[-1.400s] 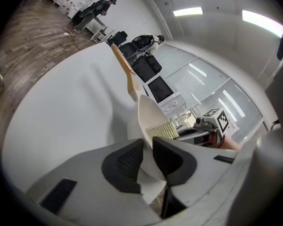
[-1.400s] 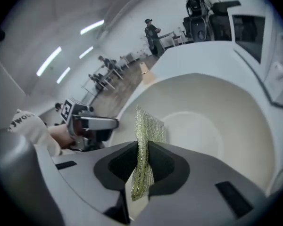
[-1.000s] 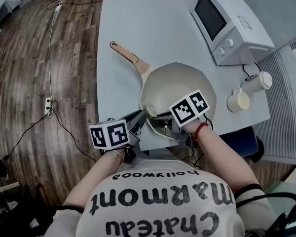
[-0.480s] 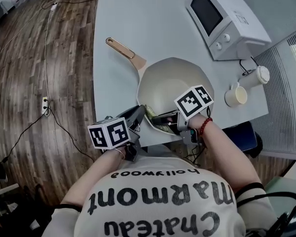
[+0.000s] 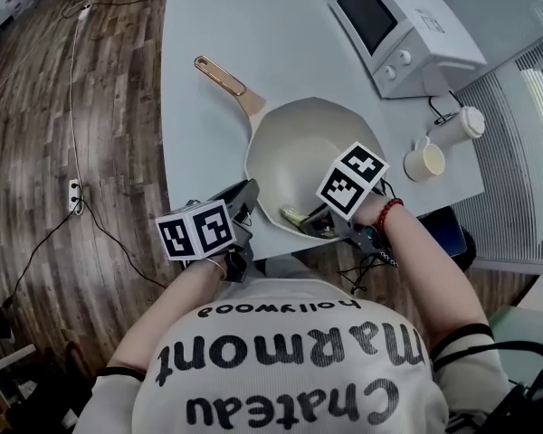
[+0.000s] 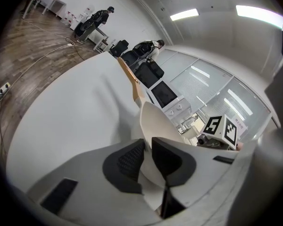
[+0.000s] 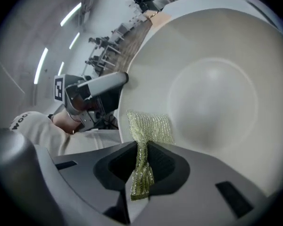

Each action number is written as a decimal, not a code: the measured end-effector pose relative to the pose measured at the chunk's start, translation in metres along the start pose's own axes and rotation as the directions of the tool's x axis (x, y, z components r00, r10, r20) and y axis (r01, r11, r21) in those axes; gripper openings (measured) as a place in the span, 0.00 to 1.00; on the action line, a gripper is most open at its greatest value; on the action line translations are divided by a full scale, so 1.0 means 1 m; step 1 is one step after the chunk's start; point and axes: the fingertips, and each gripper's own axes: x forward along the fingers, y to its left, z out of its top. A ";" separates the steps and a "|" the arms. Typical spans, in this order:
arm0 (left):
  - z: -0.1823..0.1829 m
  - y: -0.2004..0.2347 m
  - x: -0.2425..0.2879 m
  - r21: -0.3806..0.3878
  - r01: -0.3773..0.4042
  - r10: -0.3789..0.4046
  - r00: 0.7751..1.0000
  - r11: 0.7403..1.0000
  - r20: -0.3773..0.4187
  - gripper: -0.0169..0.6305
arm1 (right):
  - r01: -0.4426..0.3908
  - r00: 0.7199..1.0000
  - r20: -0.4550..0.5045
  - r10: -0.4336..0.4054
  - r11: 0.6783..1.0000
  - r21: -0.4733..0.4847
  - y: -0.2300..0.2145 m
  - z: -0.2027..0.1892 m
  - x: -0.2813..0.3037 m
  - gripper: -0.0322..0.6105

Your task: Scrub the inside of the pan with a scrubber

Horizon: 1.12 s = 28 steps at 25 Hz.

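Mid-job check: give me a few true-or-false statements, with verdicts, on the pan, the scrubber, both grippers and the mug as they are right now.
1. The right gripper pinches the scrubber against the inside of the pan. True.
2. The left gripper hangs empty, clear of the pan. False: the pan's rim sits between its fingers, which are closing on it.
3. The mug stands inside the pan. False: it stands on the table, to the right of the pan, beside a lidded cup.
4. The pan's handle points away from the person, toward the table's far left. True.
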 end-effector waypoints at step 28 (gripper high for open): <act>0.006 0.000 0.000 -0.025 0.020 -0.020 1.000 0.999 0.014 0.11 | 0.705 0.582 -0.084 -0.809 0.553 -0.443 -0.143 -0.015 -0.092 0.15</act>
